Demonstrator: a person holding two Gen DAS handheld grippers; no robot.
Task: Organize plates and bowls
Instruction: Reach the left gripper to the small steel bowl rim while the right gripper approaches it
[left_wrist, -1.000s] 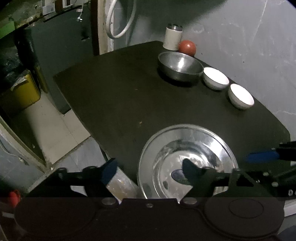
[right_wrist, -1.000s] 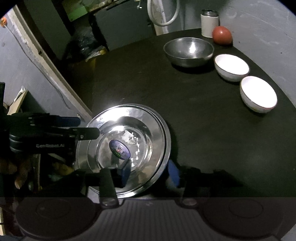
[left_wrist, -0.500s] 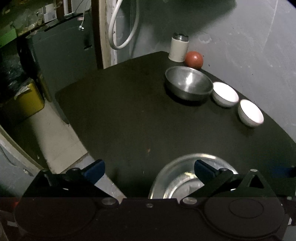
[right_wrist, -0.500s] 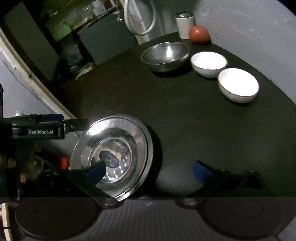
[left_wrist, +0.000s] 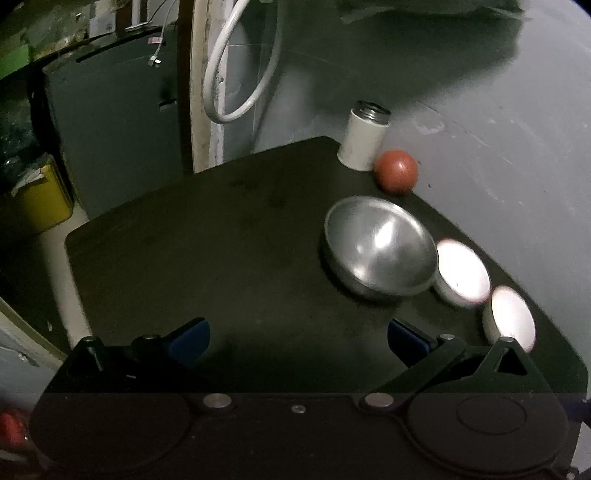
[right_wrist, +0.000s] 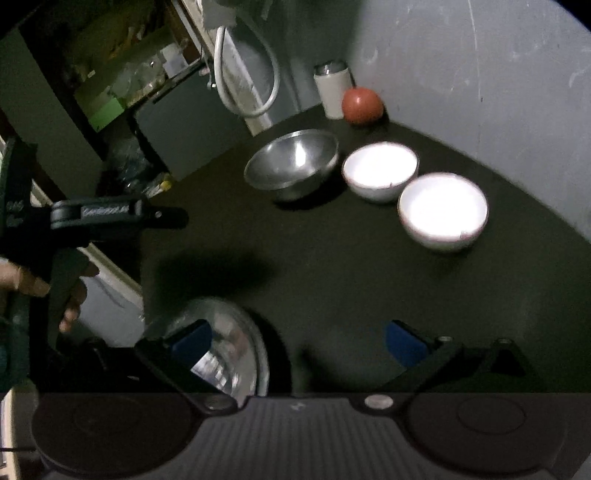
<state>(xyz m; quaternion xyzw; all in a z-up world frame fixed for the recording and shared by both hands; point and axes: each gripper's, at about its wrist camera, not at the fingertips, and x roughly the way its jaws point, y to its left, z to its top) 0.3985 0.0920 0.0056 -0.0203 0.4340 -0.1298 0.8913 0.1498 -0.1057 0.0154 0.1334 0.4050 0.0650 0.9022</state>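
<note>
A steel bowl sits at the back of the black table, with two white bowls in a row to its right; the right wrist view shows them too. Stacked steel plates lie at the table's near left edge, seen only in the right wrist view. My left gripper is open over bare table, short of the steel bowl. My right gripper is open, its left finger over the plates' rim, nothing between the pads. The left tool shows at the left.
A white canister and a red ball stand at the far corner against the grey wall. A white hose hangs behind. Left of the table the floor drops away, with a yellow bin.
Both grippers opened wide and let go of the steel plates, which now rest on the table. The left gripper moved away over the table toward the bowls; the plates left its view.
</note>
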